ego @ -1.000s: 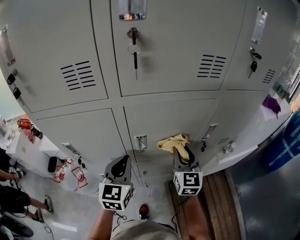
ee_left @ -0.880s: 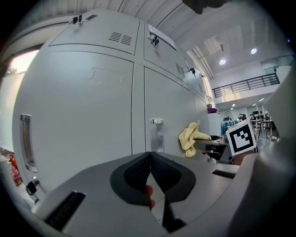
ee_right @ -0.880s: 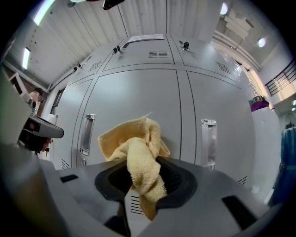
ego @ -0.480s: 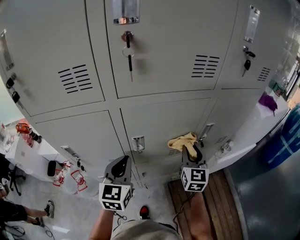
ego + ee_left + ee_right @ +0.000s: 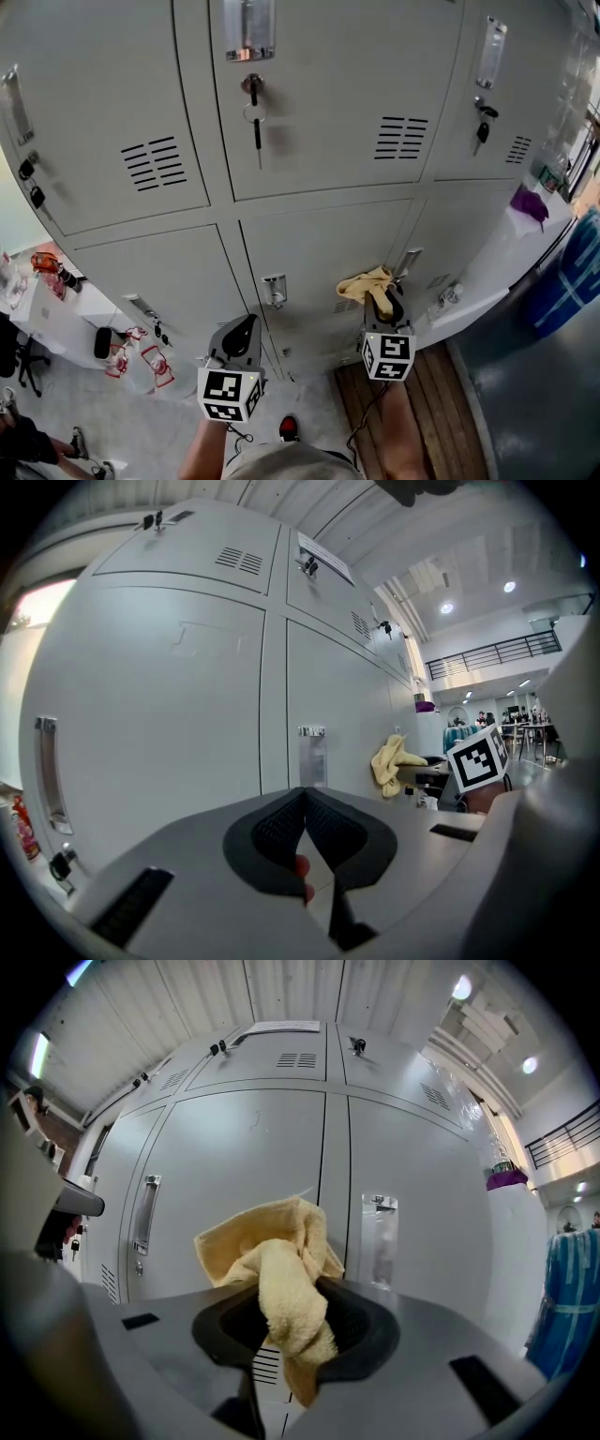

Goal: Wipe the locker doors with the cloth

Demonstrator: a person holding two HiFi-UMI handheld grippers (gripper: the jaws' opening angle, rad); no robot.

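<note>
Seen from the head view, the right gripper (image 5: pixel 382 300) holds a bunched yellow cloth (image 5: pixel 366 281) up by the lower tier of grey locker doors (image 5: pixel 319 239), just above a slatted vent (image 5: pixel 347 306). The left gripper (image 5: pixel 242 333) hangs lower, apart from the steel and idle. A key (image 5: pixel 255 127) dangles from the upper middle door. In the left gripper view, the jaws are pressed together at their tips with nothing between them. The cloth (image 5: pixel 389 761) shows off to the right, near the seam between two doors. In the right gripper view, the jaws are clamped on the twisted middle of the cloth (image 5: pixel 281 1283), with a loose flap standing up ahead of them and a tail drooping below. Whether the fabric actually presses on the door cannot be told. Wiping well likely means pushing the free flap flat onto the panel so that terry, not the jaw tips, meets the paint. The sweep would then run in overlapping passes across the door, easing round the handle (image 5: pixel 380 1232) and the vent, where a loose corner could snag, with a grip firm enough that the wad does not work free.
</note>
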